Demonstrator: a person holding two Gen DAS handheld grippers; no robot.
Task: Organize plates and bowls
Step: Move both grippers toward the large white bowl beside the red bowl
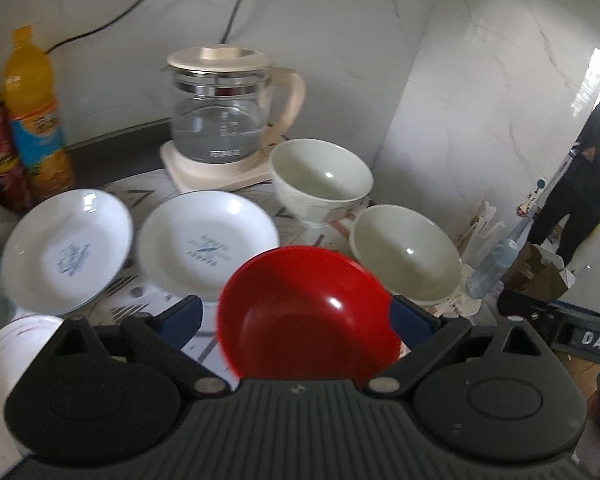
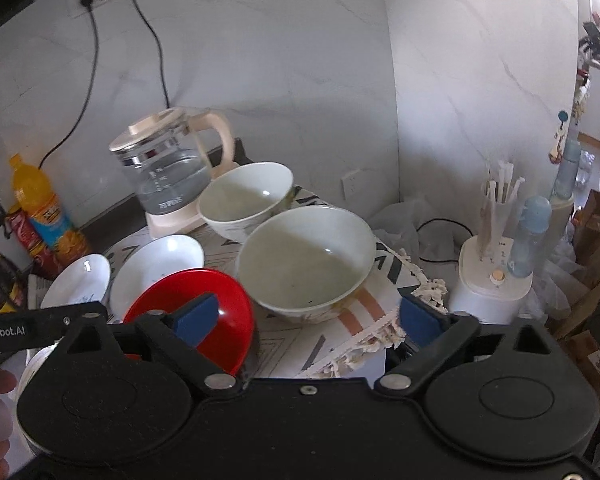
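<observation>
A red bowl (image 1: 308, 312) lies tilted between the wide-apart blue fingers (image 1: 184, 314) of my left gripper (image 1: 298, 316), which is open; a sliver of cloth shows between the left finger and the rim. Beyond it stand two white plates with blue print (image 1: 66, 248) (image 1: 208, 240) and two pale bowls (image 1: 322, 178) (image 1: 406, 254). My right gripper (image 2: 308, 316) is open and empty, just short of the nearer pale bowl (image 2: 306, 260). Its left finger overlaps the red bowl (image 2: 220, 300). The left gripper's black body (image 2: 40, 320) shows at the left edge.
A glass kettle (image 1: 220, 116) stands at the back on the patterned cloth (image 2: 300, 348). An orange bottle (image 1: 34, 112) and a red can (image 1: 0, 152) sit far left. A white bowl (image 1: 16, 356) is near left. A chopstick holder (image 2: 492, 272) and blue bottle (image 2: 530, 236) stand right.
</observation>
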